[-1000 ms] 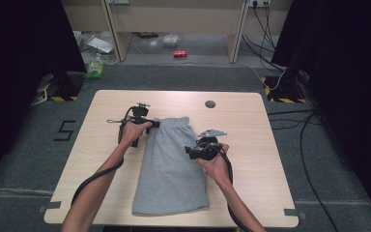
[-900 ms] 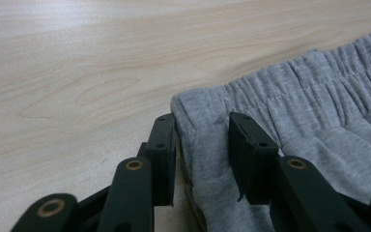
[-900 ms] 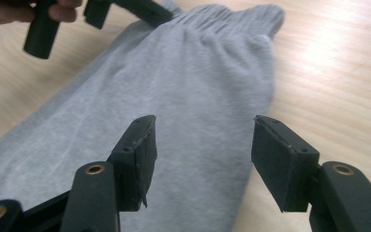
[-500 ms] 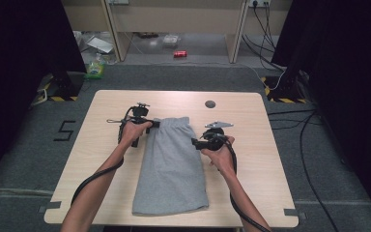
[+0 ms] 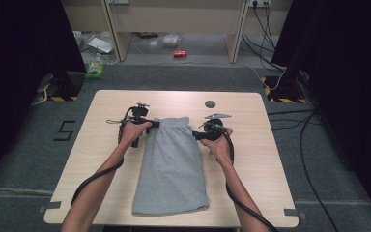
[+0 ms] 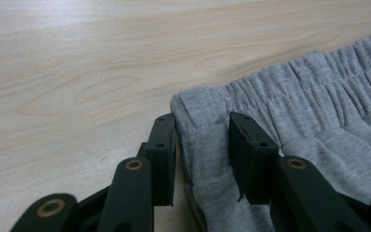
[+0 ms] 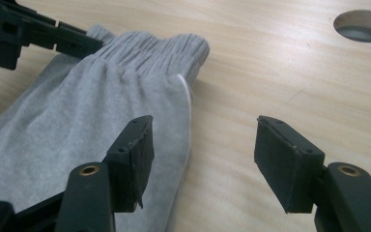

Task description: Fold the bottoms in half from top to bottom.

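The grey shorts (image 5: 171, 164) lie flat on the counter (image 5: 270, 164), folded lengthwise into one narrow strip, with the elastic waistband (image 5: 173, 123) at the far end and the hem toward the person. That long fold looks finished: the edges run fairly straight and the cloth lies smooth, with little bunching away from the gathered band. The left gripper (image 6: 200, 145) sits at the waistband's left corner, its fingers (image 6: 164, 145) set either side of the thick edge and, as far as the left gripper view tells, pinching it rather than just flanking it; the contact on the far pad is hard to judge. The right gripper (image 7: 200, 159) stands at the strip's right edge just below the band, its fingers (image 7: 140, 150) spread wide, one over the cloth's edge and the other over bare wood, gripping nothing. Their gap has just been widening, with only the strip's edge under it. So one corner seems secured and the other is not yet taken. What remains, by this reading, is to close on the right corner and carry the waistband toward the hem for a crosswise fold, which would shorten the strip into a compact stack. A round hole (image 5: 210, 104) in the counter lies beyond, well apart from the work.
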A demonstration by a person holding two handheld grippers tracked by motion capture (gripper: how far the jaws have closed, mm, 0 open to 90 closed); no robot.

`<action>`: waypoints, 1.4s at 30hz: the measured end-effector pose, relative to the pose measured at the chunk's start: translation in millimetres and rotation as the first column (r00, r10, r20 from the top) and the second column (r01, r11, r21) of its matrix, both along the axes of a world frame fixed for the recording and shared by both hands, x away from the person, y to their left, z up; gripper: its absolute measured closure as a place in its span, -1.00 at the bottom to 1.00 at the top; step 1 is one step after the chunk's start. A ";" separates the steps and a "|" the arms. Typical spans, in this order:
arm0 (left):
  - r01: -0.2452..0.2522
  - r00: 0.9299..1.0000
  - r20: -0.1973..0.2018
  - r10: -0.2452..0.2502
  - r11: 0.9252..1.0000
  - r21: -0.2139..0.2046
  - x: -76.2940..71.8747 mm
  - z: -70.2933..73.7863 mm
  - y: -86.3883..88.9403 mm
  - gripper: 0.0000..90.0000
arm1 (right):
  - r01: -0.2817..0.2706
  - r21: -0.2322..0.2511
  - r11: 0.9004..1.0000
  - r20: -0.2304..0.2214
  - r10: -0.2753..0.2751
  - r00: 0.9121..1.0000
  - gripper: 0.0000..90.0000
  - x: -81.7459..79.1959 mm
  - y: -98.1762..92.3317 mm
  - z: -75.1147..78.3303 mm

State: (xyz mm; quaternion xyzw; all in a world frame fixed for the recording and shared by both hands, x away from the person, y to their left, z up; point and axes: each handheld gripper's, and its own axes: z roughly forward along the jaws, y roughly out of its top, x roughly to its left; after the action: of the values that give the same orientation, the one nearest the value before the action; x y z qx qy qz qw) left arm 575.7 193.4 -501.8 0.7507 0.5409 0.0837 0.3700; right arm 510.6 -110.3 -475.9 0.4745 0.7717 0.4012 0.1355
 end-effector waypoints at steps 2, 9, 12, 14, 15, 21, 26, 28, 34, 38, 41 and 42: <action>-0.001 1.000 0.000 0.001 1.000 -0.001 0.0 0.0 0.0 0.40 | 0.010 -0.008 1.000 -0.002 -0.010 1.000 -0.12 9.4 3.2 -1.6; 0.000 1.000 -0.001 0.000 1.000 -0.005 -0.2 -0.4 0.6 0.40 | -0.006 -0.003 1.000 -0.015 0.006 1.000 -0.12 22.7 20.2 -5.4; -0.003 1.000 0.000 0.003 1.000 -0.007 -0.3 -0.5 0.5 0.40 | -0.007 -0.014 1.000 -0.030 0.007 1.000 -0.12 28.3 27.8 -8.2; -0.003 1.000 -0.001 0.003 1.000 -0.009 -0.2 -0.5 0.6 0.40 | -0.010 -0.010 1.000 -0.036 0.009 0.999 -0.12 30.2 30.2 -9.6; -0.003 1.000 -0.002 0.003 1.000 -0.009 -0.2 -0.5 0.7 0.40 | -0.008 -0.016 1.000 -0.053 0.007 0.999 -0.11 33.6 35.6 -12.7; -0.006 1.000 -0.003 0.006 1.000 -0.017 -0.6 -1.0 1.1 0.40 | 0.005 -0.038 0.999 -0.092 -0.008 0.996 -0.07 41.4 45.0 -20.2; -0.006 1.000 -0.005 0.006 1.000 -0.018 -0.7 -1.1 1.4 0.40 | 0.013 -0.072 0.997 -0.115 -0.022 0.993 -0.06 46.0 48.3 -25.0; -0.005 1.000 -0.005 0.005 1.000 -0.020 -0.9 -1.3 1.7 0.40 | 0.017 -0.071 0.997 -0.115 -0.025 0.993 -0.05 46.4 48.5 -26.3; -0.002 1.000 -0.003 0.002 1.000 -0.029 -0.8 -2.0 2.2 0.42 | -0.001 -0.074 0.997 -0.117 -0.007 0.993 0.28 45.5 51.1 -26.0; 0.005 1.000 0.010 -0.005 1.000 -0.016 -2.1 -1.2 0.5 0.47 | -0.008 -0.046 0.999 -0.132 0.002 0.991 0.54 44.3 52.3 -26.7; 0.005 1.000 0.015 -0.004 1.000 -0.025 -2.6 -0.7 0.6 0.54 | -0.005 -0.022 1.000 -0.144 0.002 0.990 0.69 43.9 49.6 -27.6; 0.005 1.000 0.018 -0.005 1.000 -0.031 -3.2 -0.5 0.9 0.56 | -0.004 -0.012 1.000 -0.143 0.002 0.990 0.72 43.6 48.8 -27.8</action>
State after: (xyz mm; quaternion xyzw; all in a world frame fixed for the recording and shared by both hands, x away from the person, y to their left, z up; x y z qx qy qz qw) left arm 572.5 194.3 -502.3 0.7455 0.5370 0.0810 0.3864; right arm 554.2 -61.5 -503.8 0.5003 0.7825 0.3615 0.0821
